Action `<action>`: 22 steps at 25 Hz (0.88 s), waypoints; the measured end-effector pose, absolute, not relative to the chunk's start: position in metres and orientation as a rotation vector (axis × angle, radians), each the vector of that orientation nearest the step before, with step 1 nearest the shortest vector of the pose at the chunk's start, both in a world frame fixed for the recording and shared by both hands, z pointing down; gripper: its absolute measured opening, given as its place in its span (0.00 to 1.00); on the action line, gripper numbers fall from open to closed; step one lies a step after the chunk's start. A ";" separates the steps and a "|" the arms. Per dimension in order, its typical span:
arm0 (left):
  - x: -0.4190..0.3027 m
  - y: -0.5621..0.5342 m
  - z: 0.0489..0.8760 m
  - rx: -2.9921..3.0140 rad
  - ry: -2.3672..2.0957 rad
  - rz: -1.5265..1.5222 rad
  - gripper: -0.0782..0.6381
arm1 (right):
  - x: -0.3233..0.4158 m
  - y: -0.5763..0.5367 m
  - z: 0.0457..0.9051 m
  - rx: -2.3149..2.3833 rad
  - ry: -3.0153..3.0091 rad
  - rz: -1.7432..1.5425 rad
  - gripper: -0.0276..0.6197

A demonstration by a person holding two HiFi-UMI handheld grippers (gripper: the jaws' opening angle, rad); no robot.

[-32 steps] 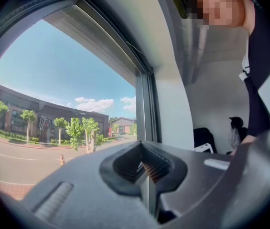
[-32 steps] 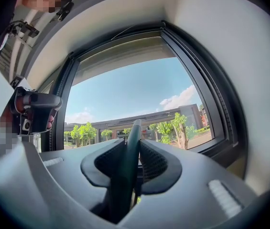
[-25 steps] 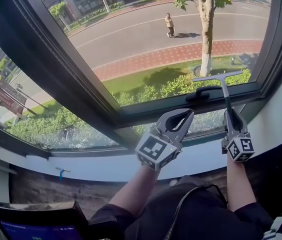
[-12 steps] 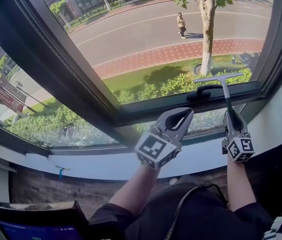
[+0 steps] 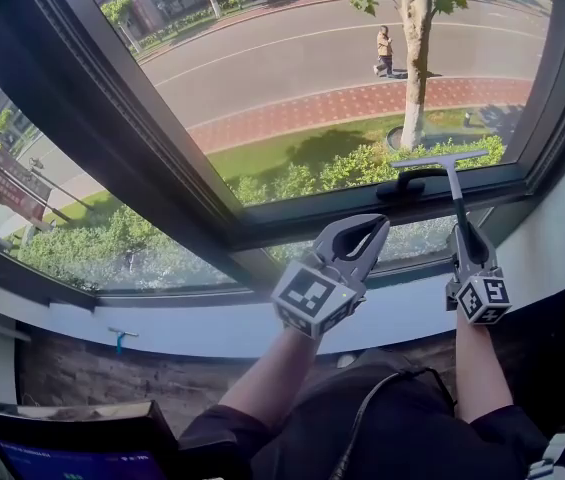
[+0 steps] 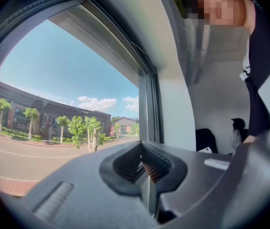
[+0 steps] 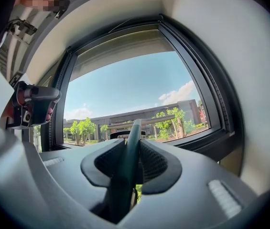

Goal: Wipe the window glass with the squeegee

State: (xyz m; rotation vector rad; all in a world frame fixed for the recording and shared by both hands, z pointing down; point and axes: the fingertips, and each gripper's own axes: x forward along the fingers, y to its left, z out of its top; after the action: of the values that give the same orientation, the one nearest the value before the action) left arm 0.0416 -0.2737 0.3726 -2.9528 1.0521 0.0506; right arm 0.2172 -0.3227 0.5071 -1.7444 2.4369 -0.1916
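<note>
Squeegee (image 5: 449, 173) between right tongs (image 5: 465, 236)

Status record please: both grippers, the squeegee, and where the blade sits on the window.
left gripper: shut, empty
right gripper: shut on squeegee shaft
squeegee: upright, blade level, at the bottom of the right pane
window handle: just below the blade
blade contact with glass: cannot tell

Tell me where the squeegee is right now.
Head view, right side: the squeegee is clamped by its handle in the right gripper, blade at the pane's lower edge just above the black window handle.
</note>
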 end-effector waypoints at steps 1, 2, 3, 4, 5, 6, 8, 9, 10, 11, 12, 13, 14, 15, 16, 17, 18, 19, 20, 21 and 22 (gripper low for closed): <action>0.041 -0.274 0.373 -2.950 1.055 0.057 0.11 | 0.218 -0.323 0.512 -1.752 2.443 -0.204 0.20; 0.041 -0.275 0.373 -2.949 1.058 0.062 0.11 | 0.219 -0.323 0.516 -1.759 2.446 -0.222 0.20; 0.041 -0.275 0.372 -2.951 1.058 0.062 0.11 | 0.220 -0.323 0.520 -1.764 2.443 -0.243 0.20; 0.040 -0.275 0.371 -2.954 1.058 0.058 0.11 | 0.221 -0.322 0.521 -1.764 2.434 -0.265 0.20; 0.039 -0.275 0.371 -2.956 1.059 0.056 0.11 | 0.221 -0.322 0.521 -1.763 2.426 -0.281 0.20; 0.038 -0.275 0.371 -2.957 1.060 0.055 0.11 | 0.221 -0.322 0.521 -1.763 2.421 -0.287 0.20; 0.036 -0.276 0.371 -2.958 1.063 0.058 0.11 | 0.221 -0.322 0.520 -1.764 2.421 -0.284 0.20; 0.036 -0.276 0.372 -2.959 1.064 0.058 0.11 | 0.222 -0.322 0.521 -1.765 2.422 -0.280 0.20; 0.036 -0.276 0.373 -2.961 1.064 0.059 0.11 | 0.222 -0.322 0.522 -1.767 2.422 -0.274 0.20; 0.035 -0.277 0.374 -2.963 1.062 0.059 0.11 | 0.223 -0.323 0.523 -1.770 2.422 -0.267 0.20; 0.035 -0.277 0.374 -2.965 1.059 0.060 0.11 | 0.224 -0.323 0.524 -1.774 2.422 -0.262 0.20; 0.035 -0.277 0.375 -2.968 1.056 0.062 0.11 | 0.224 -0.323 0.524 -1.778 2.423 -0.261 0.20; 0.035 -0.277 0.375 -2.970 1.053 0.064 0.11 | 0.225 -0.323 0.524 -1.784 2.423 -0.263 0.20; 0.034 -0.278 0.375 -2.972 1.049 0.067 0.11 | 0.225 -0.323 0.524 -1.788 2.423 -0.267 0.20; 0.034 -0.278 0.374 -2.975 1.046 0.070 0.11 | 0.225 -0.322 0.522 -1.788 2.422 -0.270 0.20; 0.033 -0.278 0.374 -2.978 1.043 0.074 0.11 | 0.224 -0.321 0.520 -1.787 2.420 -0.273 0.20; 0.032 -0.278 0.374 -2.981 1.041 0.079 0.11 | 0.223 -0.320 0.519 -1.785 2.419 -0.277 0.20; 0.031 -0.279 0.375 -2.982 1.040 0.087 0.11 | 0.221 -0.320 0.517 -1.786 2.420 -0.276 0.20; 0.029 -0.281 0.376 -2.978 1.039 0.098 0.11 | 0.220 -0.319 0.515 -1.789 2.421 -0.269 0.20; 0.026 -0.282 0.377 -2.973 1.038 0.111 0.11 | 0.219 -0.318 0.513 -1.793 2.423 -0.257 0.20; 0.025 -0.282 0.378 -2.972 1.037 0.121 0.11 | 0.218 -0.317 0.510 -1.795 2.424 -0.245 0.20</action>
State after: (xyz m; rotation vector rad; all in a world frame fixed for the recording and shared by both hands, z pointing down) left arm 0.0246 -0.2821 0.3784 -2.9718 1.0369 0.1208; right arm 0.2178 -0.3171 0.5097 -1.7950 2.4244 -0.2446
